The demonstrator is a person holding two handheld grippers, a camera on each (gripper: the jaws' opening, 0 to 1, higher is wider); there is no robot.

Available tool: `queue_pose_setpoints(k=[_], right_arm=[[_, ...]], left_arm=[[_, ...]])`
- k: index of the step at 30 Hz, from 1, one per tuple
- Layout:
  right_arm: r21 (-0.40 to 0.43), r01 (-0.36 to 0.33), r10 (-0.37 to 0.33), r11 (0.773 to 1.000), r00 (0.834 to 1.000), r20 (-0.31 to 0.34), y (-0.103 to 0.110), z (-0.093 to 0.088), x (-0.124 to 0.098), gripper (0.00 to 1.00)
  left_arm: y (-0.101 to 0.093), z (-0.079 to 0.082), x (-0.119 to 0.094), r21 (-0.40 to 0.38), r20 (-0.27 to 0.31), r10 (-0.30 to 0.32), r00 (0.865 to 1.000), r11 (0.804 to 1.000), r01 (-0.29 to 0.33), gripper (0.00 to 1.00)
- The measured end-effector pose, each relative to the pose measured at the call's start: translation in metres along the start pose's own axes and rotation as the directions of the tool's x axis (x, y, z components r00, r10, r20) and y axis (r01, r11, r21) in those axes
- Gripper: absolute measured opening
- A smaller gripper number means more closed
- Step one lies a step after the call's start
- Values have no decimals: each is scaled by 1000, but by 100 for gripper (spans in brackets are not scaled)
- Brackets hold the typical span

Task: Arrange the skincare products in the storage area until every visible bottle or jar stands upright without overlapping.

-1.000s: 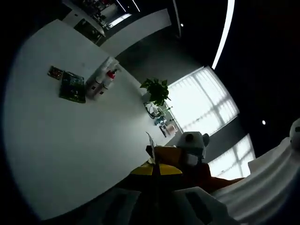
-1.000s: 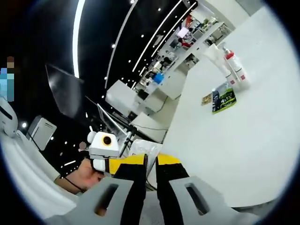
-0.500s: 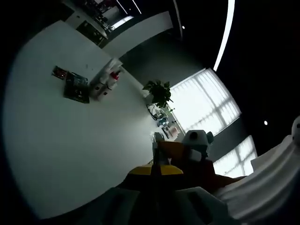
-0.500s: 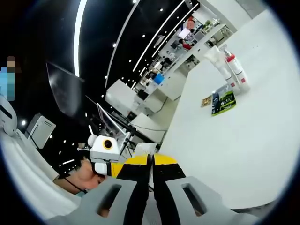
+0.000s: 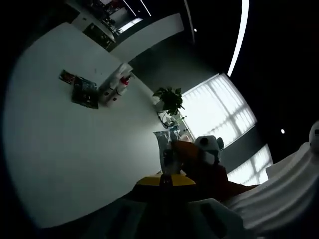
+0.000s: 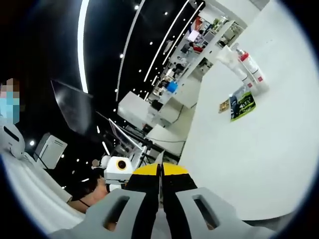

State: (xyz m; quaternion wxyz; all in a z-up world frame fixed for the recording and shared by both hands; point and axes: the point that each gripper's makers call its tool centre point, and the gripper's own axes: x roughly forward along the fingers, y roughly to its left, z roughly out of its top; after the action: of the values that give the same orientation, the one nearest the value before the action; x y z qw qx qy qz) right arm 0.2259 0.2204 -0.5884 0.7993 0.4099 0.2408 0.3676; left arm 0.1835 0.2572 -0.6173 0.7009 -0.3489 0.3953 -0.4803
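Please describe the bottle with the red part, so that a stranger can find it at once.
On the white table, find the small cluster at its far side. The pump bottle stands between a white tube and a dark green packet; it alone has a red collar.

- table point(image 5: 75, 149): plain white
- pump bottle point(image 6: 251, 69): white, red cap and red label band
- flat packet point(image 6: 242, 105): dark green with white print
- small packet point(image 6: 224, 105): brownish, patterned
- right gripper point(image 6: 160, 185): yellow tips, grey body
- plant point(image 5: 168, 97): green leaves
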Motion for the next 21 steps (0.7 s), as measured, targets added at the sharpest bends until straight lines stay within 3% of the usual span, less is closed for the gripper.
queue_pose_setpoints(k=[6,15,21], right_arm=[[47,-26,26,999,1000,1,4,-3,0,0],[24,-27,28,999,999,-24,5,-8,3,2],[-145,33,-42,989,998,-56,-4,-5,3,17]], left_arm=[[-4,5,-1,-72,68,-45,997,996,50,6],[-9,3,-3,-80,67,-82,994,993,88,1],[-5,7,-5,-90,80,-71,994,993,78,1]])
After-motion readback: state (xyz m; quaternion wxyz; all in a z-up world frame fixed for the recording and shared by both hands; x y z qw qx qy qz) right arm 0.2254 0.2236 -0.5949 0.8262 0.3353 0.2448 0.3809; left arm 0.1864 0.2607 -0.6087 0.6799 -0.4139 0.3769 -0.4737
